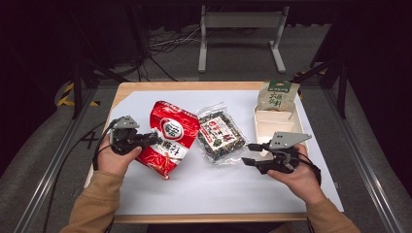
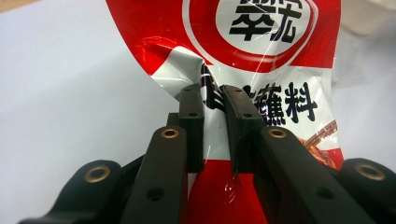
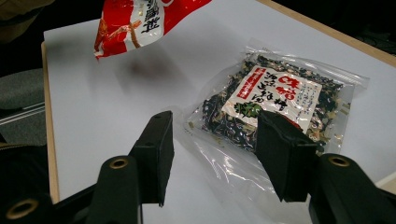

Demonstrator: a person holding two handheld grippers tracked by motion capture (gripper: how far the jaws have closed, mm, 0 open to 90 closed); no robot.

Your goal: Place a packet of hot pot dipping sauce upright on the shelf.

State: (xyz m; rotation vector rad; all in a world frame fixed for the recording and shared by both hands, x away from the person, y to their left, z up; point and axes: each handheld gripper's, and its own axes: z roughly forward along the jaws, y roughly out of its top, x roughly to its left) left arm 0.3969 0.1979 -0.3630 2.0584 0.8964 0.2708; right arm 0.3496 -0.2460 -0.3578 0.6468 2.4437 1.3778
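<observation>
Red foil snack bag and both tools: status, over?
Left tool shut on the red foil snack bag, bag lifted. Right tool open, empty, facing the clear plastic seaweed packet. Nothing in the way.

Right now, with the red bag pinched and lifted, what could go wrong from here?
1. The left tool pinches only thin crumpled film at one edge of the red bag, which hangs clear of the table; it may slip out or tear.
2. The right tool stands open at the clear seaweed packet; closing there may catch just its loose, slippery corner.
</observation>
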